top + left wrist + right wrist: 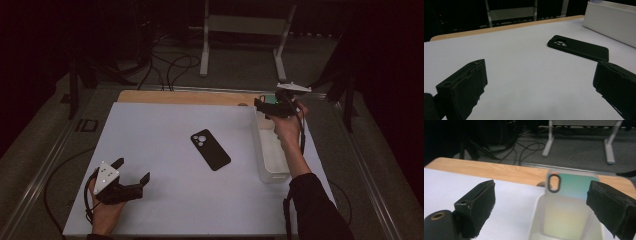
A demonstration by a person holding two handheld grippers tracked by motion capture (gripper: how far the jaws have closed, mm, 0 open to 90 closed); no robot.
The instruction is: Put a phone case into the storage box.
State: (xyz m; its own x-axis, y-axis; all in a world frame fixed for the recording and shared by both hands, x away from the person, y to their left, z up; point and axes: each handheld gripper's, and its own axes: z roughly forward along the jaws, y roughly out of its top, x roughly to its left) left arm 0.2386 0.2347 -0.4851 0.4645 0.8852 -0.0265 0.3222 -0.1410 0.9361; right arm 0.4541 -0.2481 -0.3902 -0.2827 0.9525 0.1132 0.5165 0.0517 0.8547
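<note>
A black phone case [210, 150] lies camera-cutout up in the middle of the white mat [165, 200]; the left gripper view has the black phone case [579, 47] ahead and to the right. My left gripper [133, 169] rests near the mat's front left, open [541, 67], nothing between its jaws. My right gripper [261, 107] hovers over the far end of the white bin [270, 165], open [541, 188]. A pale, green-tinted translucent phone case [571, 202] leans inside that bin, between the jaws but apart from them.
The bin's white wall [611, 22] stands along the mat's right side. A wooden table edge [185, 96] runs behind the mat. Beyond it are floor cables [170, 65] and a white stand's legs [204, 50].
</note>
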